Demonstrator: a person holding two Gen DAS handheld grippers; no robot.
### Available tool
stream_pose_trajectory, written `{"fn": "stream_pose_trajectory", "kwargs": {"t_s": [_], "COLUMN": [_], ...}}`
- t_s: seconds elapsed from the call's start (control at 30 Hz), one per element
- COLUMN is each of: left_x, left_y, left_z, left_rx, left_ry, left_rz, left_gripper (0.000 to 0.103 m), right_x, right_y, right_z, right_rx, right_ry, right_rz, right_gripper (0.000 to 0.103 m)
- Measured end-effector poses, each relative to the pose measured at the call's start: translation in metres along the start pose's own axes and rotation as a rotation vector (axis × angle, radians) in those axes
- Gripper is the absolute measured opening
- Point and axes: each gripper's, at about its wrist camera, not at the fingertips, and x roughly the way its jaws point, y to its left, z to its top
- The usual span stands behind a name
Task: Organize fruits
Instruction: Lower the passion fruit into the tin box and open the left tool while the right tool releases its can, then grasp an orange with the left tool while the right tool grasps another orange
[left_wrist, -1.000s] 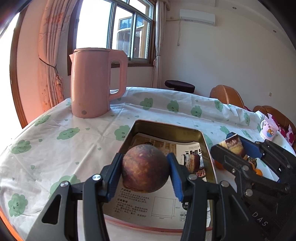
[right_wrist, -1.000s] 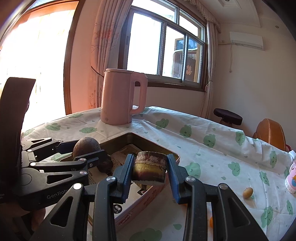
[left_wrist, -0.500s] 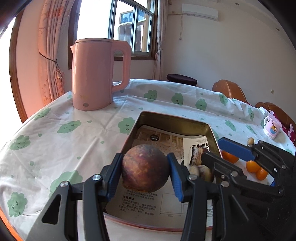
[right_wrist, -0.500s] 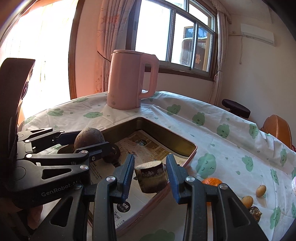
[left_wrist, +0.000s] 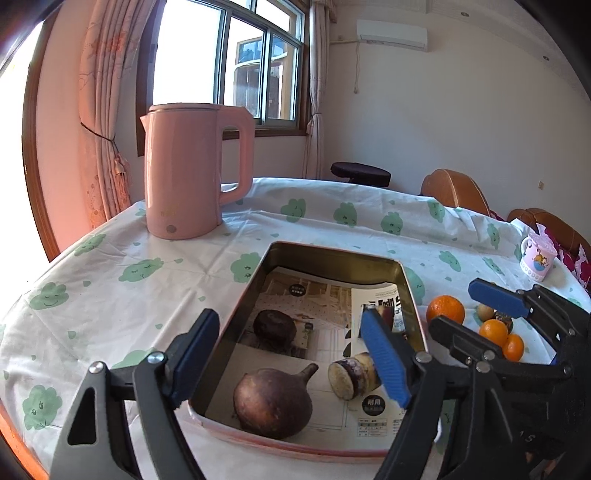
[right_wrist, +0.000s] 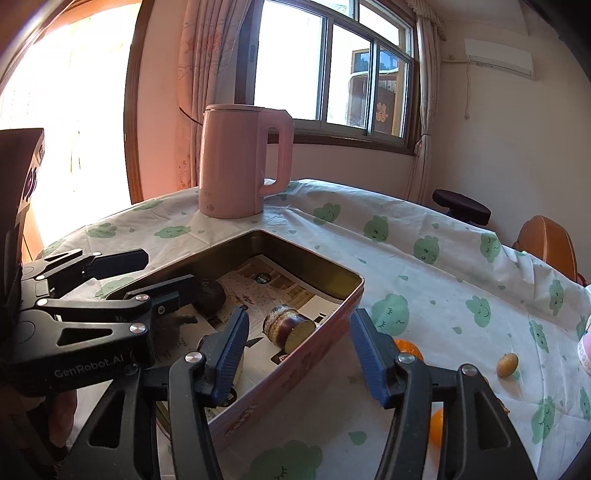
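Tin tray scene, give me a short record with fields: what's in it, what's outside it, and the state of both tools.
tray: rectangular tin tray, paper-lined, on the cloud-print tablecloth
inside tray: round brown fruit, cut cylindrical piece, dark round fruit
outside tray: oranges on the cloth to its right
left tool: open, empty, above the tray
right tool: open, empty, over the tray's edge
background: pink kettle
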Motion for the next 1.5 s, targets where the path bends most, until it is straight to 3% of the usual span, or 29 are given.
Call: {"fn": "stream_pose_trajectory", "kwargs": {"t_s": [0.17, 0.43, 0.9, 1.17, 1.37, 1.5], "left_x": [-0.005, -0.007, -0.004, 0.006, 0.024, 0.039], "left_y": [-0.016, -0.054, -0.105, -0.128, -0.147, -0.161], "left_z": [-0.001, -0.006, -0.011, -0.007, -0.004, -0.002], "left_rx": [0.012, 0.070, 0.174, 0.238, 0.282, 0.314], "left_ry": [-0.012, -0.002, 0.018, 0.040, 0.083, 0.123], "left_rz": [-0.033, -0.089, -0.149, -0.177, -0.185, -0.175], "left_gripper": [0.084, 0.084, 0.084, 0.084, 0.079, 0.069], "right_x": [-0.032, -0.062, -0.044, -0.021, -0.032, -0.040], "right_y": [-0.033, -0.101, -0.111, -0.116, -0.121, -0.136], "right_z": [-0.015, -0.048, -0.069, -0.071, -0.068, -0.062], "right_rx": [0.027, 0.133, 0.171, 0.197, 0.215, 0.263], "right_ry": [-0.006, 0.074, 0.242, 0.326, 0.272, 0.215], "right_rz": [-0.069, -0.194, -0.103, -0.029, -0.061, -0.134], "right_gripper": [0.060, 0.060, 0.058, 0.039, 0.038, 0.038]}}
